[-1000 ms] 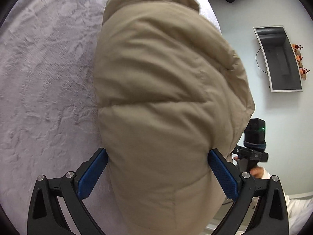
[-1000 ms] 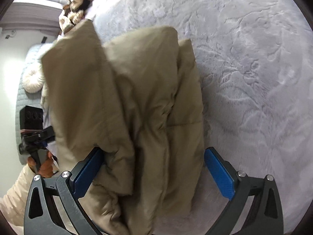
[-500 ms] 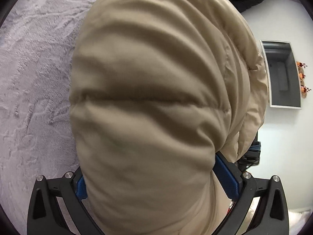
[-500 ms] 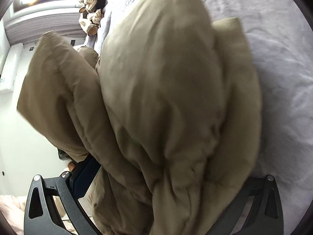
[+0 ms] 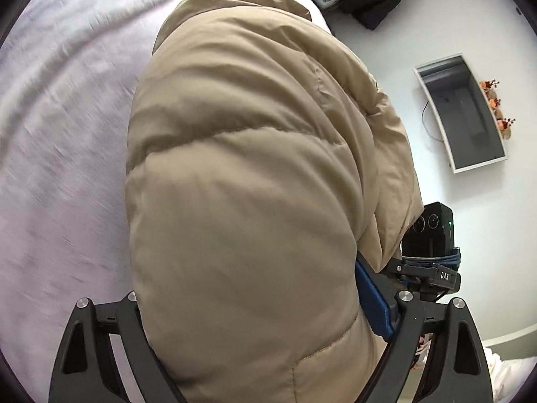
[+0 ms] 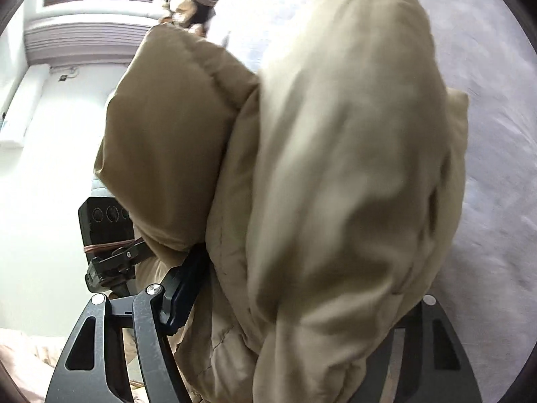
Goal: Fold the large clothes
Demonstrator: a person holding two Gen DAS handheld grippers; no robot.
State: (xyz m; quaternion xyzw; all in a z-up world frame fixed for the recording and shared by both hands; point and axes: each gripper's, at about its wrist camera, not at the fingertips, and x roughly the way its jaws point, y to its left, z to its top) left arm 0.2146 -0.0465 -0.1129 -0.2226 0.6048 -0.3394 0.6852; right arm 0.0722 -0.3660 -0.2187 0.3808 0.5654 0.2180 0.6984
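Between jaws of left gripper [image 5: 258, 305] and right gripper [image 6: 295, 295]: tan puffer jacket [image 5: 255, 181] clamped, bulging forward.

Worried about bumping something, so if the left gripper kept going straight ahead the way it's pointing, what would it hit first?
The jacket itself: the left gripper is shut on it, and its bulk fills the line ahead. Beyond it lies the bed, though depth there is unclear.
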